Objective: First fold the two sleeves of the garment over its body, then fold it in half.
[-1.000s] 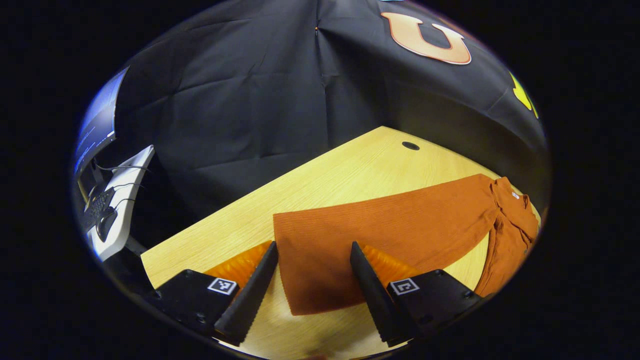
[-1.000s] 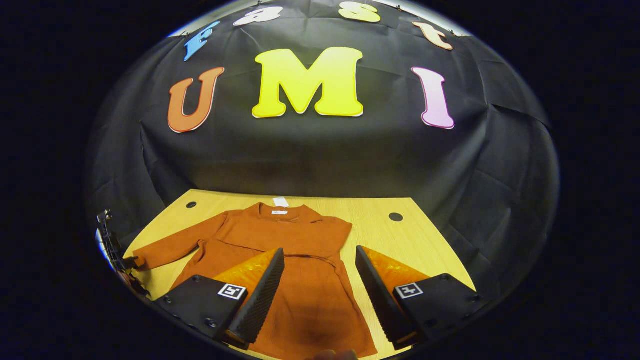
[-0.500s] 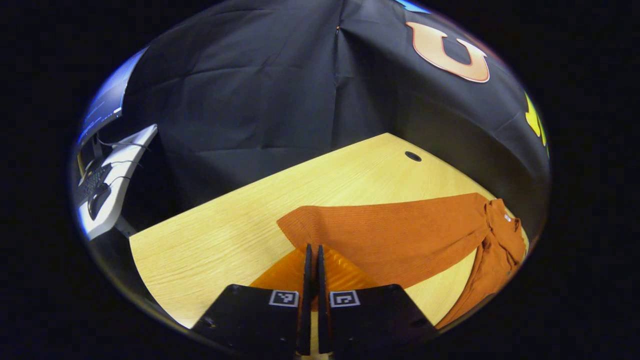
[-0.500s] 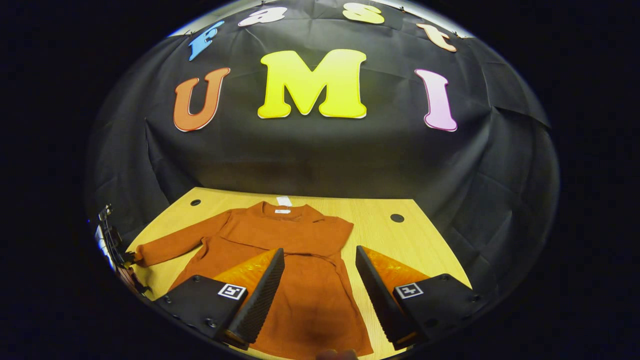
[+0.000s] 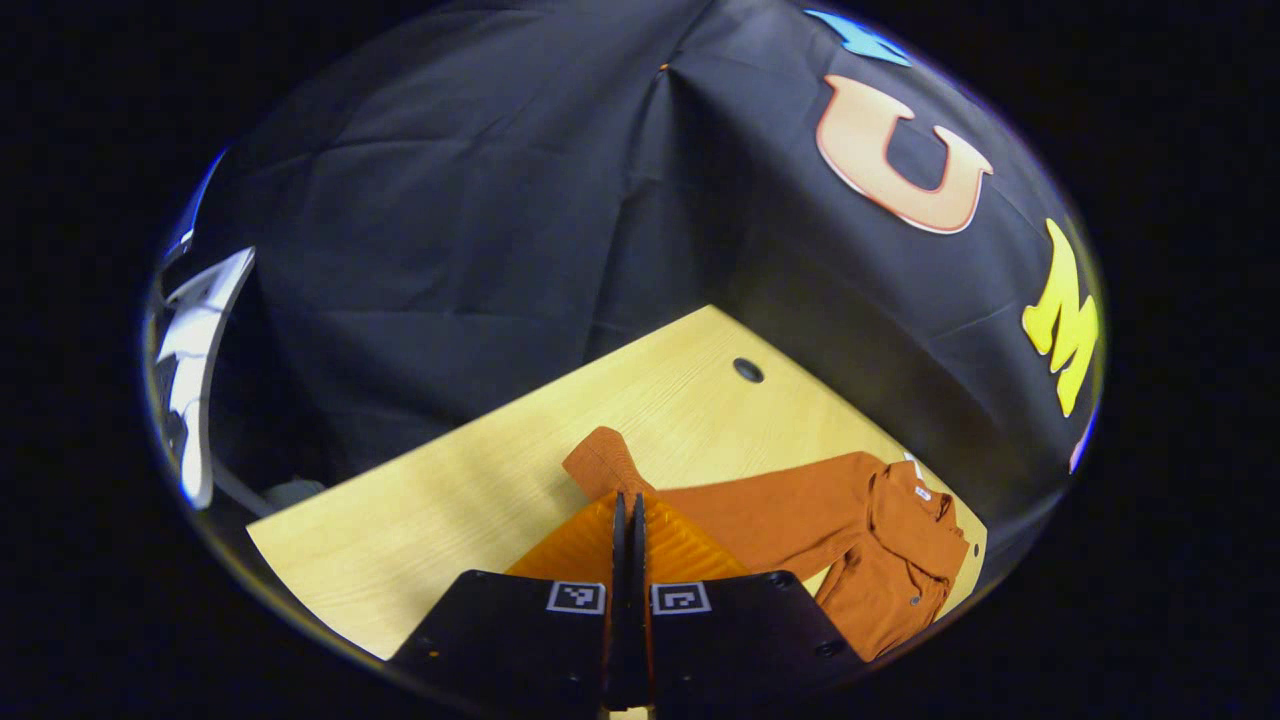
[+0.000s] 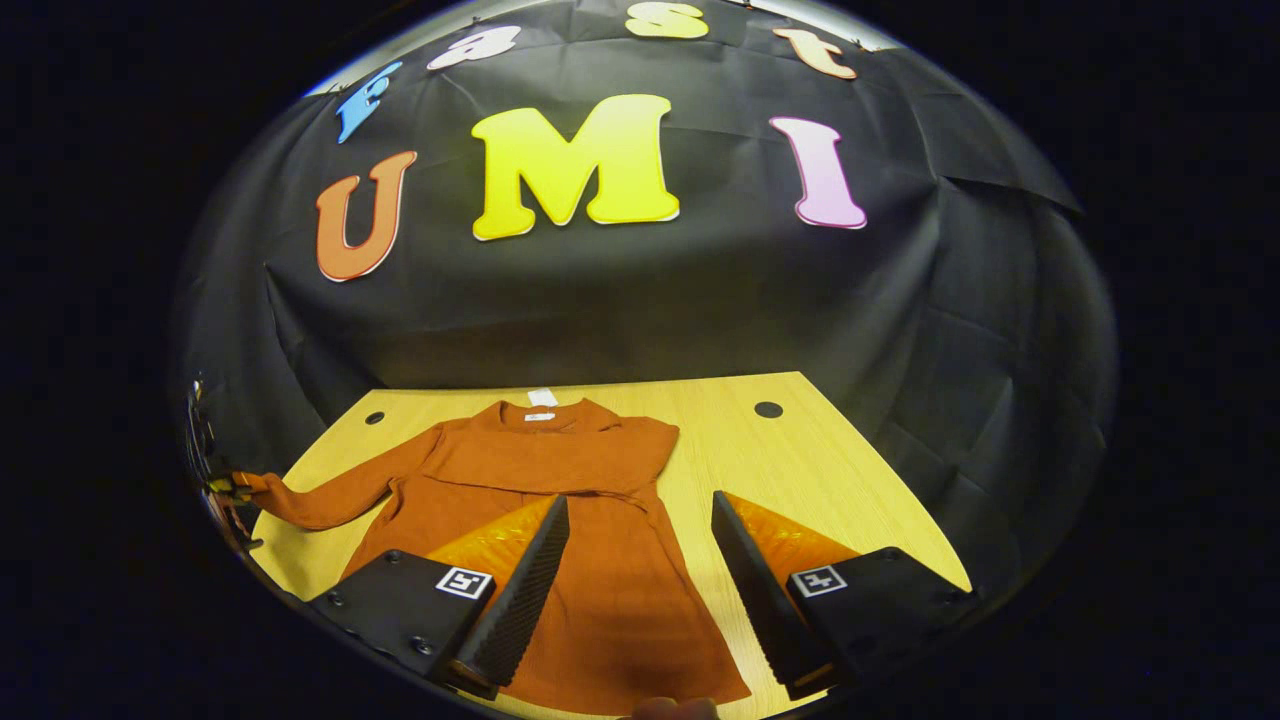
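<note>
Black cloth [image 6: 620, 300] hangs as a backdrop behind a light wooden desk [image 6: 800, 470], whose top has two small round cable holes, one near each far corner [image 6: 768, 409].

In the right gripper view, a rust-orange long-sleeved garment [image 6: 560, 480] lies flat on the desk with its neckline toward the far edge, where a small white tag [image 6: 542, 398] shows at the collar. Its skirt spreads toward the near edge. One sleeve [image 6: 330, 495] stretches out toward the desk's left edge. On the other side no sleeve lies out on the desk; a band of fabric crosses the garment's body near the waist, and it cannot be told for sure whether that is the sleeve.

In the left gripper view, the left gripper [image 5: 628, 505] has its fingers pressed together on the sleeve near its cuff [image 5: 598, 462]. The cuff end sticks out just past the fingertips, and the sleeve runs from there back to the garment's body near the desk's right edge. That gripper also appears, small and dim, at the sleeve's end in the right gripper view.

The right gripper [image 6: 640, 510] hovers above the skirt with its fingers wide apart and nothing between them.
</note>
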Action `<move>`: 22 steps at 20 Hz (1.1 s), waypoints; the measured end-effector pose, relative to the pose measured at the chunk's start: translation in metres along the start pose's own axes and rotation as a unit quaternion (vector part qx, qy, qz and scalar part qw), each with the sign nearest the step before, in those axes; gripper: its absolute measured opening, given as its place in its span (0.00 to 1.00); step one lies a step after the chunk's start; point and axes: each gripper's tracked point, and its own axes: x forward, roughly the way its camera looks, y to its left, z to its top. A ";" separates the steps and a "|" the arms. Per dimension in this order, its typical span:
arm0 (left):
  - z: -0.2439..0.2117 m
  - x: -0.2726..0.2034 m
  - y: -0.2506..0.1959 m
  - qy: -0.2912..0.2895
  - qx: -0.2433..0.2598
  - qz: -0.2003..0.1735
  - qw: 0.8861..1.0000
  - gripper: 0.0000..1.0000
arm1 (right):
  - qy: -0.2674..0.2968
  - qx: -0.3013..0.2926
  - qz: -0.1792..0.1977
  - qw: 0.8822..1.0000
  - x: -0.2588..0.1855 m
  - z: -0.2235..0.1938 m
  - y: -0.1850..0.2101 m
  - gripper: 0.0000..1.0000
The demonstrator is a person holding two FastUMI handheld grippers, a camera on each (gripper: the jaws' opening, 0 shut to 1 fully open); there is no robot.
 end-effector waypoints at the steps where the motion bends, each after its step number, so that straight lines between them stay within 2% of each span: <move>1: 0.014 0.002 -0.013 -0.006 0.006 -0.009 1.000 0.03 | 0.000 0.008 -0.001 1.000 -0.001 -0.001 -0.005 0.92; 3: 0.043 0.000 -0.048 -0.018 0.016 -0.032 0.999 0.03 | -0.001 0.023 -0.001 1.000 -0.003 -0.004 -0.013 0.92; 7: 0.101 -0.005 -0.130 -0.052 0.072 -0.083 0.993 0.03 | -0.004 0.048 -0.008 0.999 -0.008 -0.010 -0.040 0.92; 10: 0.120 -0.005 -0.211 -0.061 0.110 -0.126 0.984 0.03 | -0.017 0.065 -0.028 0.997 -0.015 -0.008 -0.070 0.92; 12: 0.116 -0.007 -0.270 -0.065 0.140 -0.162 0.975 0.03 | -0.023 0.077 -0.044 0.996 -0.019 -0.007 -0.092 0.92; 15: 0.073 -0.013 -0.356 -0.051 0.204 -0.217 0.953 0.03 | -0.032 0.088 -0.076 0.993 -0.035 -0.010 -0.126 0.91; 18: -0.005 -0.011 -0.429 -0.010 0.259 -0.264 0.929 0.03 | -0.032 0.089 -0.110 0.989 -0.053 -0.016 -0.159 0.92; 22: -0.111 -0.002 -0.488 0.040 0.323 -0.300 0.897 0.03 | -0.020 0.090 -0.159 0.983 -0.083 -0.029 -0.201 0.92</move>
